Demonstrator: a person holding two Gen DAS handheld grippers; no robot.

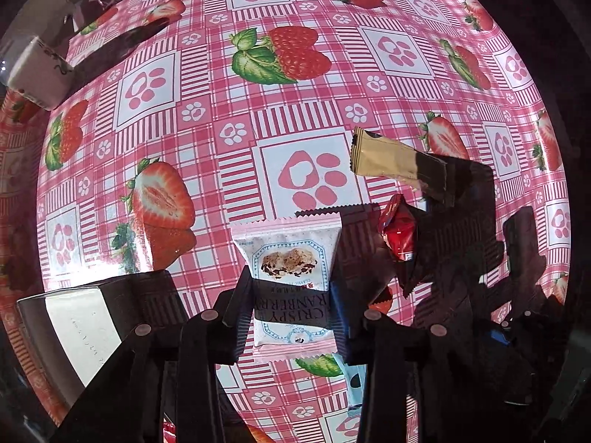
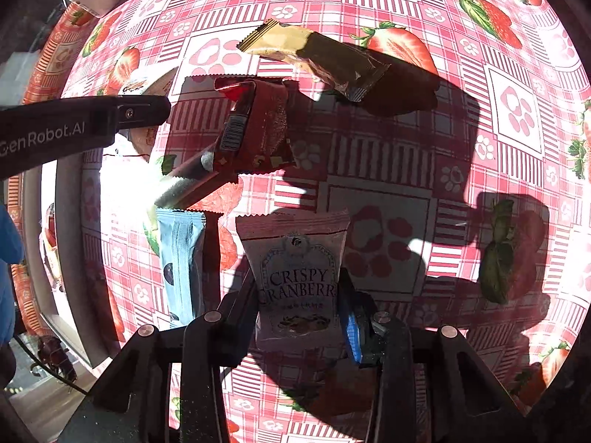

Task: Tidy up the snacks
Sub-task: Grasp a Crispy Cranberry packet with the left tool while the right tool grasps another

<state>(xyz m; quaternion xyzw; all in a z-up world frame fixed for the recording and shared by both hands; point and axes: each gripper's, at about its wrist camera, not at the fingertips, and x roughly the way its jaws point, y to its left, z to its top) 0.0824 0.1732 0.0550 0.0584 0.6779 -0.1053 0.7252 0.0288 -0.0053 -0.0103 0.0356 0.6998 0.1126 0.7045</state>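
Note:
My left gripper (image 1: 291, 306) is shut on a pink-and-white Crispy Cranberry packet (image 1: 291, 258), held above the table. My right gripper (image 2: 299, 306) is shut on a second Crispy Cranberry packet (image 2: 299, 269). A red snack packet (image 1: 399, 232) lies to the right of the left gripper; it also shows in the right wrist view (image 2: 258, 129). A gold bar wrapper (image 1: 391, 162) lies beyond it, seen in the right wrist view too (image 2: 314, 55). A light blue bar (image 2: 183, 262) lies left of my right gripper. The left gripper's arm (image 2: 74, 133) reaches in from the left there.
The table has a pink strawberry-print cloth (image 1: 221, 110). A white box (image 1: 70, 332) stands at the left near my left gripper; its wall (image 2: 70, 240) shows in the right wrist view. A small white box (image 1: 37, 70) sits at the far left corner. Hard shadows cover the right side.

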